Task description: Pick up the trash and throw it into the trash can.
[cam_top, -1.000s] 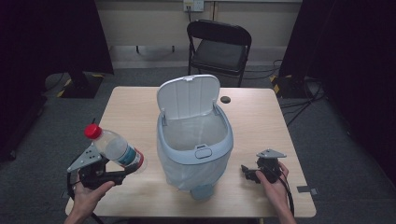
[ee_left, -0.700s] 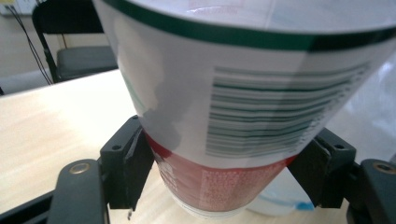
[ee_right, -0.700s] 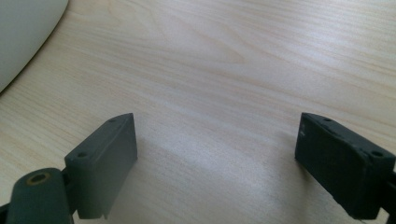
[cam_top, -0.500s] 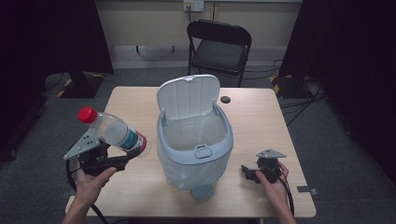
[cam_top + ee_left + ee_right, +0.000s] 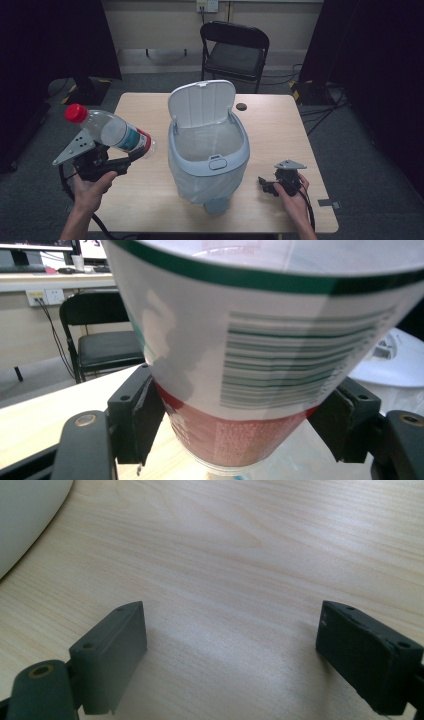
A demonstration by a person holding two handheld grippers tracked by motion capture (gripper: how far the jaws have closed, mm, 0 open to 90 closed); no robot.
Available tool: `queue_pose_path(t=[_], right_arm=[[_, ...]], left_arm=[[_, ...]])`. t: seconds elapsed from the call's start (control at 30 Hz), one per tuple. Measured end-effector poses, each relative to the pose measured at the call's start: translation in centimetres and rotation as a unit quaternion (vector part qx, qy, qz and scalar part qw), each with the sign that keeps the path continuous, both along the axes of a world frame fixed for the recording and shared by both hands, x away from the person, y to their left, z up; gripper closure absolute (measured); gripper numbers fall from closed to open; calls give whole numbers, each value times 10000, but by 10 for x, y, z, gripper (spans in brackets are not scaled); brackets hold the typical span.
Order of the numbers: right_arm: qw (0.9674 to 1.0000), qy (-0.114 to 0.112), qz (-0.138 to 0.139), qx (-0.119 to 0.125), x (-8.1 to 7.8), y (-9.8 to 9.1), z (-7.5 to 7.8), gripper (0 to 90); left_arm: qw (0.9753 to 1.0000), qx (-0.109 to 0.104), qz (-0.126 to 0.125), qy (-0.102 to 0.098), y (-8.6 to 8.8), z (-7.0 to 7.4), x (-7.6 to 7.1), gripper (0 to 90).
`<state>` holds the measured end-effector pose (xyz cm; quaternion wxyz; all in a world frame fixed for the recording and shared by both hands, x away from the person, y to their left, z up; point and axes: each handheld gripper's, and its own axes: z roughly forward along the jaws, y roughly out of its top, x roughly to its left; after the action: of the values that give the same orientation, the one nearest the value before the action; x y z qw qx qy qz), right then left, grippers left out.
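A clear plastic bottle [image 5: 111, 132] with a red cap and a red-and-white label is held tilted above the table's left side, cap pointing up and to the left. My left gripper [image 5: 135, 152] is shut on the bottle [image 5: 250, 355] near its base, both jaws pressed against its sides. A pale blue bin [image 5: 209, 150] with its white lid swung up and a clear liner inside stands at the table's middle, to the right of the bottle. My right gripper [image 5: 264, 184] rests low on the table right of the bin; in its own view the gripper [image 5: 230, 655] is open over bare wood.
The wooden table [image 5: 270, 125] has a small dark round hole [image 5: 242, 106] behind the bin. A black folding chair [image 5: 233, 50] stands beyond the far edge. Cables trail on the floor at the right and left.
My left hand has lifted the bottle higher and a little toward the left; the cap now points more upward. The right hand and the bin have stayed put.
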<state>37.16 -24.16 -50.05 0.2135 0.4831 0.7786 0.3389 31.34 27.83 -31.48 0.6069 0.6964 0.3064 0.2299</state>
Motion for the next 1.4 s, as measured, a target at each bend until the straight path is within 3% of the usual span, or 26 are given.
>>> queue_pose_path(t=[0.47, 0.6, 0.87, 1.03, 1.23, 1.4], right_arm=[[10000, 1, -1, -1, 0, 0, 0, 115], [10000, 0, 0, -1, 0, 0, 0, 115], [10000, 1, 0, 0, 0, 0, 0, 115], [10000, 1, 0, 0, 0, 0, 0, 116], [10000, 1, 0, -1, 0, 0, 0, 115], [10000, 1, -1, 0, 0, 0, 0, 115]], left_arm=[[9993, -244, 0, -296, -2, 26, 3, 281], [9985, -396, -49, -380, -5, 34, 5, 281], [9970, -504, -234, -538, -16, 50, 3, 281], [9945, -707, -424, -645, -23, 61, 1, 280], [9915, -775, -740, -744, -41, 76, 2, 280], [9899, -623, -1089, -663, -61, 80, 7, 278]])
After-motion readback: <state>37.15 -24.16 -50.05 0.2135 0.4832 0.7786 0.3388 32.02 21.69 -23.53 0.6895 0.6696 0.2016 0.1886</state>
